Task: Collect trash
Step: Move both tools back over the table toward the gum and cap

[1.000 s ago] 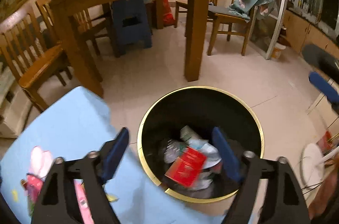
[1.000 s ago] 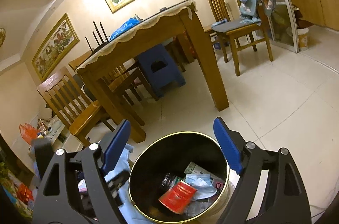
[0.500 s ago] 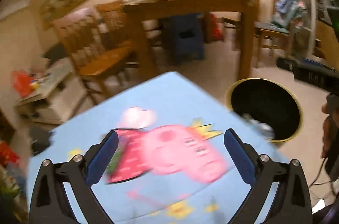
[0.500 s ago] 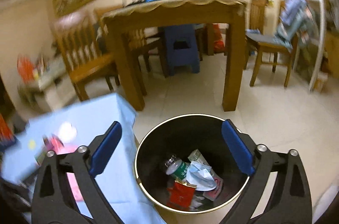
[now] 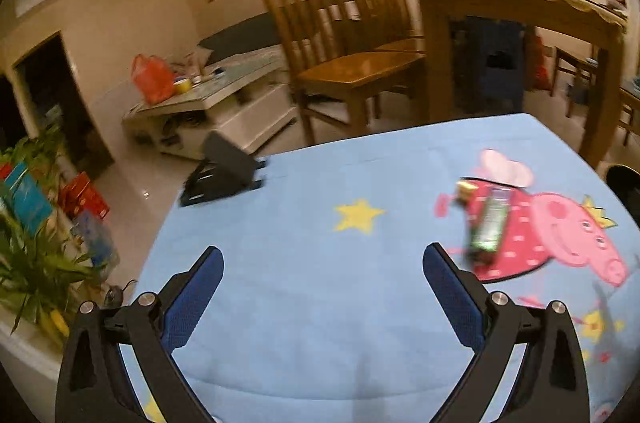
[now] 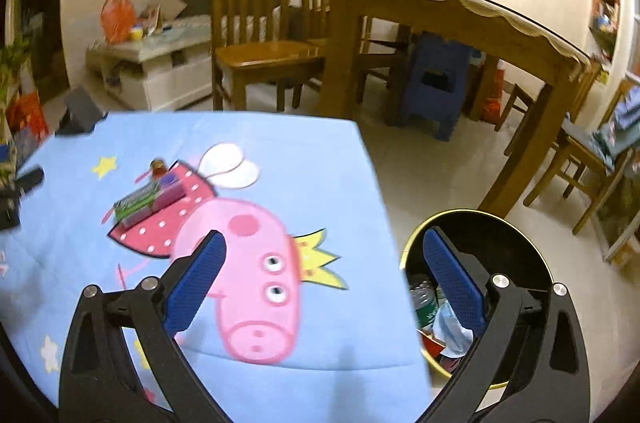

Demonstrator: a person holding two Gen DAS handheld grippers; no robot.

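The left gripper [image 5: 323, 265] is pointing down at a slant over the counter [image 5: 304, 303], which is wearing a blue cloth with a pink pig on it. Its jaws have just been opening and now they are standing wide apart, with nothing between them but blue cloth. The right gripper [image 6: 322, 248] is also tipping down at a slant. Its jaws have just been opening too, and they are wide apart and holding nothing. Its left finger is hanging over the pig picture and its right finger is hanging over the trash bin [image 6: 532, 239].

Going from left to right, a green plant [image 5: 36, 263] is sitting at the far left edge, next to some red and blue boxes [image 5: 82, 197]. A black stand [image 5: 224, 171] is resting on the far left corner of the counter. A yellow star [image 5: 358, 215] is showing on the cloth. Then comes the trash that is lying on the pig's red dress: a green wrapper [image 5: 490, 223] with a small yellow and red thing [image 6: 158, 167] just beside its far end. It is blurry, so I cannot tell what the small thing is. The wrapper is lying ahead of the left gripper and off to its right, not touching it.

The black bin with a gold rim is standing on the floor just beside the right edge of the counter. It is holding a bottle [image 6: 424, 303], crumpled blue paper [image 6: 450, 327] and something red [image 6: 432, 341].

Behind the counter, wooden chairs [image 6: 256, 51] and a big wooden table [image 6: 460, 19] are standing, with a blue stool [image 6: 436, 83] under the table.
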